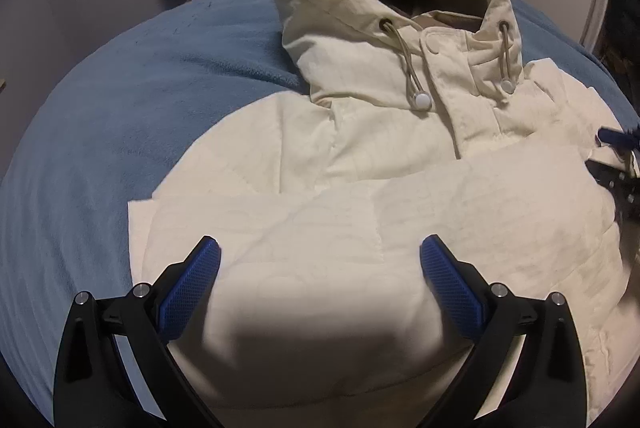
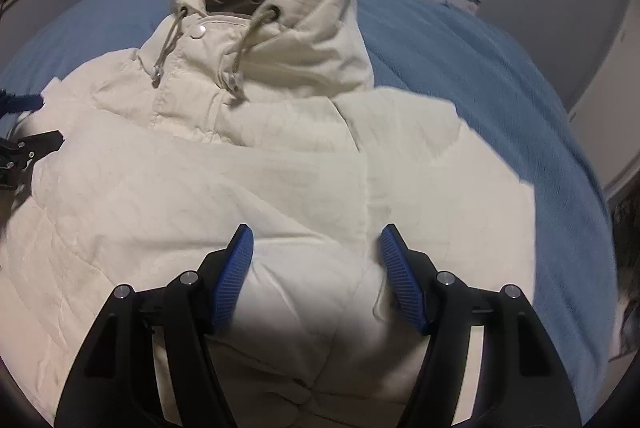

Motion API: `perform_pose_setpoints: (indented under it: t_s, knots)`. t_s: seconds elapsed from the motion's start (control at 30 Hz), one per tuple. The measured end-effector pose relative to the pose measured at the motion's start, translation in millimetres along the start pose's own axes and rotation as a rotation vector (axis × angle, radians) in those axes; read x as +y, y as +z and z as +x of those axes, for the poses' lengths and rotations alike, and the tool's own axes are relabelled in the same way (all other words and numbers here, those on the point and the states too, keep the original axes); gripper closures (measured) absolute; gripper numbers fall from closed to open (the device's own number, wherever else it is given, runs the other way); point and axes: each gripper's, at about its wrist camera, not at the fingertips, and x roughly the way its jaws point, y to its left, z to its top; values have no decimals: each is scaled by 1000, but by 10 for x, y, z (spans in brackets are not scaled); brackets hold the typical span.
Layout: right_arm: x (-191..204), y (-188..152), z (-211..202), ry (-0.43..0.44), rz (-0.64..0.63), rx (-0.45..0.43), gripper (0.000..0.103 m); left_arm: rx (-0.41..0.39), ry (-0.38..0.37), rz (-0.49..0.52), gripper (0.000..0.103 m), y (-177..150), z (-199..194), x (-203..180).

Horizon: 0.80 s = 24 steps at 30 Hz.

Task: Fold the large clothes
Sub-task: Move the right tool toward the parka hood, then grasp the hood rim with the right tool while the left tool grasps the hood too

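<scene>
Below, the cream hooded jacket (image 1: 360, 156) blankets the blue bedspread (image 1: 100, 116), while the left gripper (image 1: 320, 268) and right gripper (image 2: 316, 256) hang above it, both spread and empty.

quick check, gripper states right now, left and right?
Left gripper: open, holding nothing, fingers apart above the cream jacket.
Right gripper: open, holding nothing, fingers apart over the jacket.

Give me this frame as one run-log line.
stage: mid-fold | item: cream hooded jacket on blue blanket, sleeves folded in | left gripper: open, empty | right gripper: open, empty
</scene>
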Motion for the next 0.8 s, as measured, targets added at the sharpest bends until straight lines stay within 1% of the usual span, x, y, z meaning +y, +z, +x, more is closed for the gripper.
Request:
perform_pose_setpoints:
  t_s: [0.07,0.1,0.17,0.23,0.33,0.4,0.5,0.53,0.57,0.6,0.63,0.7,0.73,0.8]
  knots:
    - [-53,103,-88,38,25,-31,38,-31,4,-19,7,45,-72,46]
    - [-75,172,-130,42,35,-55,35,-55,-6,-30,7,83,-119,71]
    - [-101,325,-178,40,46,-96,33,-88,-21,-48,7,164,-179,121]
    - [-111,582,-167,25,56,-138,33,-112,-27,-81,7,299,-194,186]
    - [-105,1031,-95,24,112,-187,33,-120,-40,-140,7,480,-146,248]
    - [-111,1278,-8,22,152,-200,33,-118,-34,-154,7,583,-92,272]
    - [-100,1511,114,36,208,-210,34,-112,-50,-184,7,632,-47,320]
    - [-103,1548,146,38,223,-215,37,-108,-60,-198,7,645,-29,344]
    - [-108,1573,172,36,235,-222,50,-108,-62,-202,7,650,-22,352]
    - [-117,1583,213,34,243,-222,57,-105,-58,-198,7,662,-4,362]
    - [-123,1591,256,38,247,-214,72,-103,-57,-197,7,668,10,367]
    - [-139,1577,289,47,231,-230,83,-95,-63,-191,8,692,45,385]
    - [-136,1558,274,48,210,-245,95,-98,-65,-191,10,714,60,393]
    - [-120,1487,203,38,165,-286,97,-114,-65,-196,12,753,57,407]
